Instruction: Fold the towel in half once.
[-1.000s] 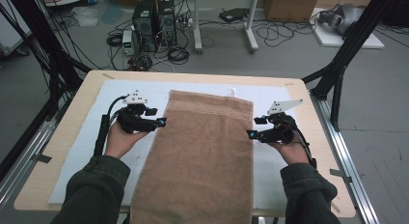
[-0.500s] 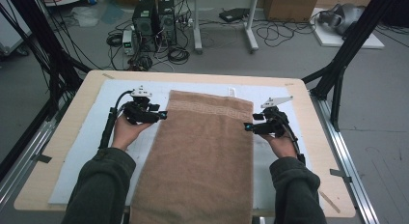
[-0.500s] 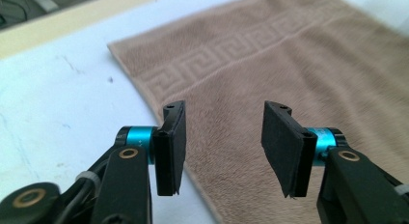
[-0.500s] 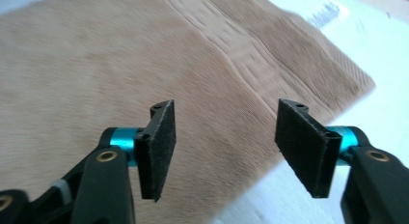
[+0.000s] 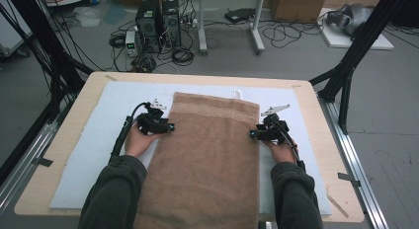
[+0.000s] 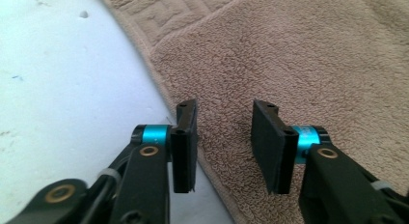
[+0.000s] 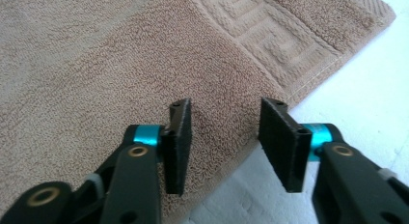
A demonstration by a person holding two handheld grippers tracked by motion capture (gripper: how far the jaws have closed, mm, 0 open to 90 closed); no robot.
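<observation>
A brown towel (image 5: pixel 212 160) lies flat on a pale foam mat (image 5: pixel 99 140), its patterned band at the far end. My left gripper (image 5: pixel 171 126) is low at the towel's left edge, my right gripper (image 5: pixel 251 134) at its right edge. In the left gripper view the towel (image 6: pixel 299 55) has its hem running under the gap of that gripper (image 6: pixel 224 139). In the right gripper view the towel (image 7: pixel 96 64) likewise has its hem under the right gripper (image 7: pixel 224 139). Both pairs of jaws have just been closing, and they stand apart with the pads not pressing the cloth.
The mat covers a wooden table (image 5: pixel 316 120). Black frame poles (image 5: pixel 356 46) rise at the back corners and metal rails (image 5: pixel 356 165) run along the sides. Computers (image 5: pixel 158 17) and cables stand on the floor beyond. The towel's near end hangs over the front edge.
Both hands have come down and inward to the towel's side edges. The jaws of both grippers look narrower than before.
</observation>
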